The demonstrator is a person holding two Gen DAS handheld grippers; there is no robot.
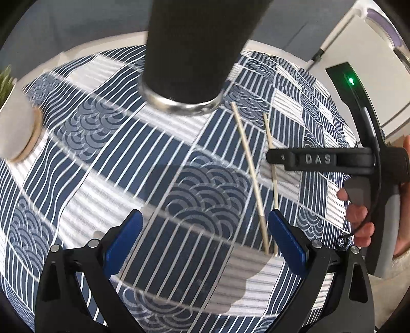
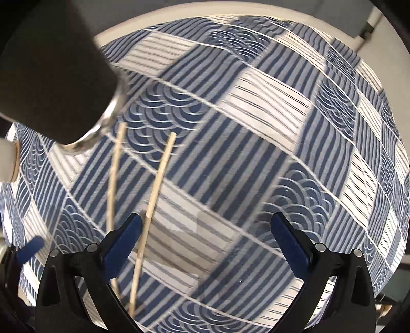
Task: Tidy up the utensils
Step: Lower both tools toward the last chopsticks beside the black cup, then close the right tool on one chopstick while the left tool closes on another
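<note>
Two pale wooden chopsticks (image 1: 252, 174) lie side by side on the blue-and-white patterned tablecloth (image 1: 102, 158). A tall black cylindrical holder (image 1: 187, 51) with a silver band at its base stands just beyond them. My left gripper (image 1: 207, 238) is open above the cloth, and the near chopstick ends lie by its right finger (image 1: 287, 238). In the right wrist view my right gripper (image 2: 208, 246) points straight down with its jaws wide open. One chopstick (image 2: 156, 184) runs just inside its left finger (image 2: 123, 246), untouched. The other chopstick (image 2: 114, 179) lies outside it. The holder (image 2: 51, 76) stands at the upper left.
A white pot (image 1: 18, 133) with a green plant stands at the left of the table. A hand (image 1: 358, 212) holds the right gripper (image 1: 317, 158) over the chopsticks. The table's pale rim (image 2: 179, 15) curves along the far side. A white cabinet (image 1: 358, 51) stands beyond.
</note>
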